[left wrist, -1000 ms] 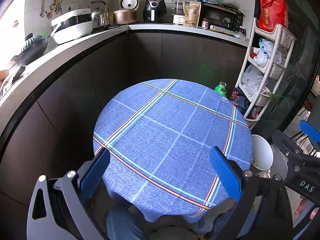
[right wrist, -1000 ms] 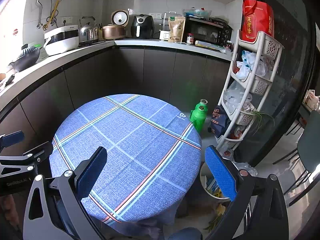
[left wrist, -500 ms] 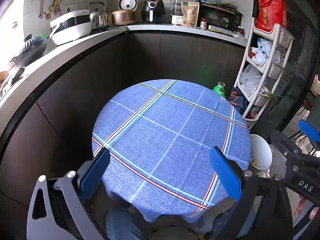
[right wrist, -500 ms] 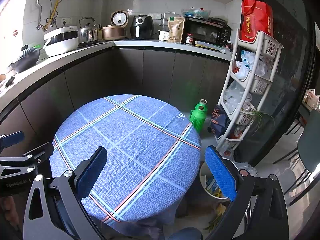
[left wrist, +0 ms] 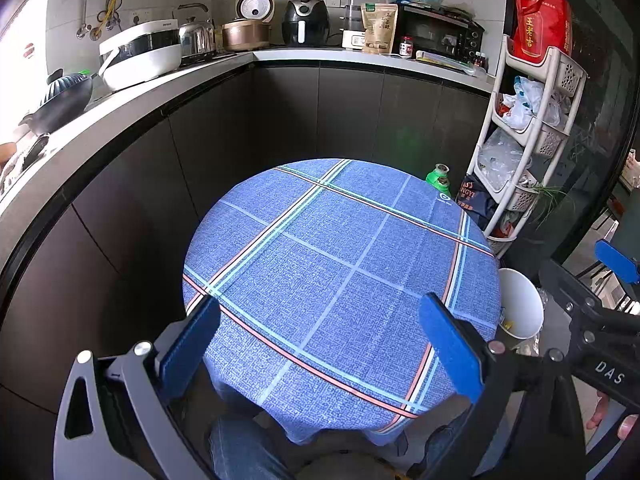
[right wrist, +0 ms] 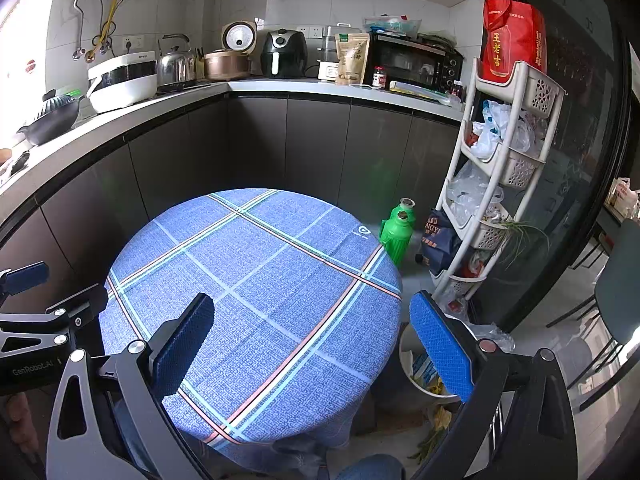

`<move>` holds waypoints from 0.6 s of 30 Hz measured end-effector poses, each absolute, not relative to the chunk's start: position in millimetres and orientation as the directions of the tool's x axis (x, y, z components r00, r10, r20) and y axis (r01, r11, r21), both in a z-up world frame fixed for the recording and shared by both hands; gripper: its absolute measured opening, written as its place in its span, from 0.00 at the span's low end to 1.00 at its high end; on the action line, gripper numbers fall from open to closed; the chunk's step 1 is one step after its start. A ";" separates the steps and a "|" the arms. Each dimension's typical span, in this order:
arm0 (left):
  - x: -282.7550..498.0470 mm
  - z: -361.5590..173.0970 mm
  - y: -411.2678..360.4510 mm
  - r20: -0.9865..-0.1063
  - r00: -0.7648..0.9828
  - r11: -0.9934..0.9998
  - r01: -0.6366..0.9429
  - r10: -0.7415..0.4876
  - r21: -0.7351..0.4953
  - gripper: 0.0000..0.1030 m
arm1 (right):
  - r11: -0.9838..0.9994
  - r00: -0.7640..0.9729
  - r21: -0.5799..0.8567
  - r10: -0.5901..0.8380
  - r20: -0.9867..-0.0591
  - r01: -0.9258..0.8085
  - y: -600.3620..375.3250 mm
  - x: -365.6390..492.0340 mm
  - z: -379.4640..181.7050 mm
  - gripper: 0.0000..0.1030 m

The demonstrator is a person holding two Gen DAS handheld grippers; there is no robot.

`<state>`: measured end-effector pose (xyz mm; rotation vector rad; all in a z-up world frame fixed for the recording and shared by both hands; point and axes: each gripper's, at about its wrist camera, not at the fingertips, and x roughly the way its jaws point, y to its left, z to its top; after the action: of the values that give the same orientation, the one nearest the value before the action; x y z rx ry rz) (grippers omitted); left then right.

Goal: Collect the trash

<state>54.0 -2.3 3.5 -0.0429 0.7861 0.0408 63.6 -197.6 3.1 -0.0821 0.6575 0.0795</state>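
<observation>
Fingers of the left gripper stand wide apart, blue pads facing, nothing between them. Right gripper likewise: 2 fingers spread, nothing held.

Both hover over the near edge of a round table under a blue plaid cloth. Left view: right gripper's body shows at the right edge. Right view: left gripper's body at the left edge.

Trash bin: white, on the floor just beside the table's right edge, partly hidden by the cloth in the left view. Right view looks into the bin; paper and yellow scraps inside, partly blocked by the right finger. More yellow-green scraps on the floor just beside the bin.

Beyond the table: green bottle on the floor, dark blue bag next to it, white 4-tier rack holding plastic bags, red bag on top. Dark cabinets and a counter with appliances curve behind.
</observation>
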 end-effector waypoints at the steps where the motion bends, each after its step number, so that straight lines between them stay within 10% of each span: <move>1: 53.7 3.5 -1.8 -0.708 0.706 0.998 -0.053 0.020 -0.024 0.96 | 0.994 0.789 -0.051 0.048 -0.613 -0.100 -197.7 63.5 3.2 0.91; 18: 54.8 4.0 -4.9 -0.706 0.708 0.999 -0.048 0.019 -0.021 0.96 | 0.994 0.788 -0.051 0.048 -0.614 -0.100 -198.0 63.5 3.1 0.91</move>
<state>54.8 -4.9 4.0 -0.0394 0.7829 0.0375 63.5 -198.0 3.1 -0.0825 0.6583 0.0800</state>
